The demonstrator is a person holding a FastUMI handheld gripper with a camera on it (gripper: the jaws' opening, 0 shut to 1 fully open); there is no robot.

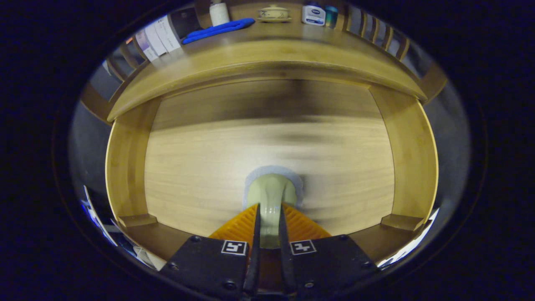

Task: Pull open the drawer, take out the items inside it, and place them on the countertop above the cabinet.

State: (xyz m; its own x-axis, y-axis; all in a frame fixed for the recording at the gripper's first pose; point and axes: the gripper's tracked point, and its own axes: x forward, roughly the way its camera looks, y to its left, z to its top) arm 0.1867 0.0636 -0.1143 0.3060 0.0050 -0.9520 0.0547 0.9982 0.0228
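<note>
Drawer (pixel 267 167) of light wood stands pulled out below the gripper (pixel 269 217), its bare floor spread wide ahead of the fingers and its two side walls rising on either hand. Between the fingers sits a pale green rounded thing (pixel 271 196), smooth and glossy, shaped like a small cup or a knob, though its exact kind cannot be told. Both fingers press against its sides, so the gripper is clenched on it. A thin greyish ring (pixel 292 175) shows around the far edge of this pale thing, resting just beyond the fingertips; whether it is a pad, a lid or a shadow cannot be told. The pale thing is over the near part of the drawer floor, about midway between the two side walls; whether it touches the floor cannot be told. Beyond the drawer runs the countertop (pixel 267 54) of the cabinet, a broad wooden edge. On it, well beyond the fingers, lie a blue cloth-like thing (pixel 219 30), a white bottle (pixel 219 13) beside it, a small lidded bowl on a saucer (pixel 273 13), a white and blue jar (pixel 313 15) and a small teal container (pixel 331 16). Much of the wood is blurred.
</note>
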